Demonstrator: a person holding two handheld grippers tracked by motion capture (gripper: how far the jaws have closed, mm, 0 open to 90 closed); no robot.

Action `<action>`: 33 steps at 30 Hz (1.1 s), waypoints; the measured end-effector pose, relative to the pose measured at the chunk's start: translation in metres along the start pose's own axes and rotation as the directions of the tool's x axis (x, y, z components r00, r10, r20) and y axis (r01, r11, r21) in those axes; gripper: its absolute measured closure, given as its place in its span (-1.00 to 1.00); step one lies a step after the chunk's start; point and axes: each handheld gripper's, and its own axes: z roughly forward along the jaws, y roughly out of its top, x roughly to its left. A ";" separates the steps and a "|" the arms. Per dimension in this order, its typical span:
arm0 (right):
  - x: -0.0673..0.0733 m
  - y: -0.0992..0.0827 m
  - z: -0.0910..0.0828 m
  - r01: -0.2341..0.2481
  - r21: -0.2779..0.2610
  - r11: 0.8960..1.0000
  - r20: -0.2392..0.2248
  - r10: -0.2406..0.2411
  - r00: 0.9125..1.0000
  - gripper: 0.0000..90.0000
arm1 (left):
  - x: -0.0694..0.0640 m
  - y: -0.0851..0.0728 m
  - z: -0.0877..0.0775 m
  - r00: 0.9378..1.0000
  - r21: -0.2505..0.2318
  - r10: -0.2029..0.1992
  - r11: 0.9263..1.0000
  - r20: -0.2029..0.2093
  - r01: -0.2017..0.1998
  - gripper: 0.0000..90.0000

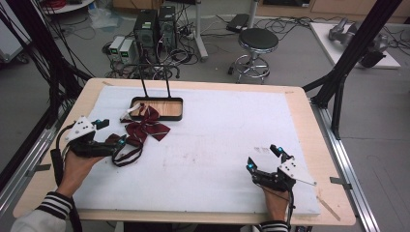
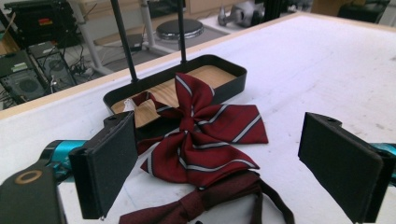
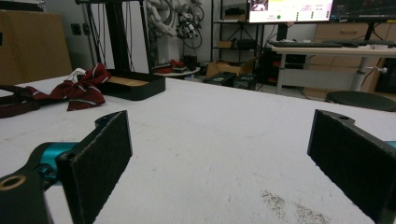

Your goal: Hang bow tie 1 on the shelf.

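near the far left of the white worktop (image 1: 217, 145), a dark red striped bow tie (image 2: 205, 135) lay with one wing draped over the rim of a black tray (image 1: 176, 116) with a wooden floor. its strap (image 1: 126, 157) trailed toward the person. the left hand-held gripper (image 1: 112, 135) hovered just beside the tie, jaws spread wide and holding nothing. two thin black posts (image 2: 123, 42) rose behind the tray. well apart, near the right front edge, the right hand-held gripper (image 1: 263, 158) was likewise released.

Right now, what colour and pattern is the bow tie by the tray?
Dark red bow tie with thin grey-white diagonal stripes; clearest in the left gripper view.
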 end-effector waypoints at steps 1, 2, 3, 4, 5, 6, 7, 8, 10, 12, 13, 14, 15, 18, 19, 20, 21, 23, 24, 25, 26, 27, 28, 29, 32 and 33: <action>0.000 0.000 0.000 -0.003 0.002 1.000 0.000 0.003 1.000 -0.88 | 0.001 0.001 0.001 1.000 0.007 0.001 1.000 0.000 -0.001 -0.72; 0.000 0.000 0.000 -0.004 0.003 1.000 0.000 0.004 1.000 -0.88 | 0.002 0.003 0.004 1.000 0.018 0.001 1.000 0.002 -0.001 -0.72; 0.000 0.000 0.000 -0.006 0.002 1.000 0.001 0.006 1.000 -0.88 | 0.003 0.005 0.006 1.000 0.029 0.001 1.000 0.003 -0.001 -0.72; 0.000 0.000 0.000 -0.006 0.002 1.000 0.001 0.006 1.000 -0.88 | 0.003 0.006 0.008 1.000 0.037 0.000 0.999 0.005 0.000 -0.72; 0.000 0.000 0.000 -0.006 0.002 1.000 0.001 0.006 1.000 -0.88 | 0.004 0.008 0.010 1.000 0.045 0.000 0.999 0.006 0.000 -0.72; 0.000 0.000 0.000 -0.005 0.002 1.000 0.000 0.005 1.000 -0.88 | 0.005 0.009 0.012 1.000 0.053 0.001 0.999 0.005 -0.002 -0.72; 0.000 0.000 0.000 -0.005 0.002 1.000 0.000 0.005 1.000 -0.88 | 0.005 0.010 0.013 1.000 0.057 0.000 0.998 0.005 0.000 -0.72; 0.000 0.000 0.000 -0.004 0.001 1.000 0.001 0.004 1.000 -0.88 | 0.006 0.012 0.016 1.000 0.071 0.001 0.997 0.011 -0.002 -0.72; 0.000 0.000 0.000 -0.005 0.002 1.000 0.000 0.005 1.000 -0.88 | 0.007 0.015 0.020 1.000 0.092 0.005 0.996 0.012 -0.006 -0.72; 0.000 0.000 0.000 -0.006 0.002 1.000 0.000 0.006 1.000 -0.88 | 0.009 0.018 0.025 1.000 0.111 -0.005 0.994 0.018 0.003 -0.72; 0.000 0.000 0.000 -0.006 0.002 1.000 0.000 0.006 1.000 -0.88 | 0.009 0.020 0.027 1.000 0.122 -0.005 0.993 0.021 0.002 -0.71; 0.000 0.000 0.000 -0.005 0.002 1.000 0.000 0.005 1.000 -0.88 | 0.010 0.022 0.029 1.000 0.133 -0.007 0.991 0.025 0.003 -0.70; 0.000 0.000 0.000 -0.005 0.002 1.000 0.000 0.005 1.000 -0.88 | 0.010 0.023 0.031 1.000 0.143 -0.010 0.990 0.027 0.006 -0.70; 0.000 0.000 0.000 -0.006 0.000 1.000 0.001 0.006 1.000 -0.88 | 0.012 0.025 0.038 0.999 0.184 -0.006 0.983 0.033 0.000 -0.70; 0.000 0.000 0.000 -0.005 0.001 1.000 0.001 0.005 1.000 -0.88 | 0.013 0.026 0.039 0.999 0.191 -0.005 0.982 0.033 -0.001 -0.70; 0.000 0.000 0.000 -0.005 0.001 1.000 0.001 0.005 1.000 -0.88 | 0.013 0.027 0.042 0.999 0.203 0.000 0.979 0.034 -0.007 -0.70; 0.000 0.000 0.000 -0.007 0.001 1.000 0.000 0.007 1.000 -0.88 | 0.013 0.027 0.043 0.999 0.206 -0.001 0.978 0.034 -0.006 -0.70; 0.000 0.000 0.000 -0.006 0.001 1.000 0.000 0.006 1.000 -0.88 | 0.014 0.029 0.047 0.999 0.221 0.005 0.975 0.034 -0.012 -0.70; 0.000 0.000 0.000 -0.005 0.001 1.000 0.000 0.005 1.000 -0.88 | 0.014 0.030 0.048 0.999 0.227 0.007 0.974 0.036 -0.015 -0.70; 0.000 0.000 0.000 -0.002 -0.001 1.000 0.001 0.002 1.000 -0.88 | 0.014 0.031 0.050 0.999 0.234 0.009 0.972 0.038 -0.018 -0.70; 0.000 0.000 0.000 -0.002 -0.001 1.000 0.001 0.002 1.000 -0.88 | 0.014 0.032 0.052 0.999 0.240 0.014 0.970 0.041 -0.023 -0.70; 0.000 0.000 0.000 -0.004 -0.001 1.000 0.002 0.004 1.000 -0.88 | 0.014 0.033 0.054 0.999 0.246 0.014 0.969 0.044 -0.024 -0.70; -0.001 0.000 0.000 -0.002 -0.003 1.000 0.003 0.002 1.000 -0.88 | 0.014 0.034 0.055 0.999 0.252 0.017 0.967 0.045 -0.028 -0.70; -0.001 0.000 0.000 -0.002 -0.003 1.000 0.003 0.002 1.000 -0.88 | 0.015 0.034 0.058 0.999 0.259 0.016 0.965 0.047 -0.027 -0.70; -0.001 0.000 0.000 -0.002 -0.003 1.000 0.003 0.002 1.000 -0.88 | 0.017 0.034 0.065 0.998 0.296 0.014 0.955 0.055 -0.030 -0.67; -0.001 0.000 0.000 -0.004 -0.003 1.000 0.003 0.004 1.000 -0.88 | 0.017 0.034 0.068 0.998 0.310 0.016 0.950 0.056 -0.032 -0.66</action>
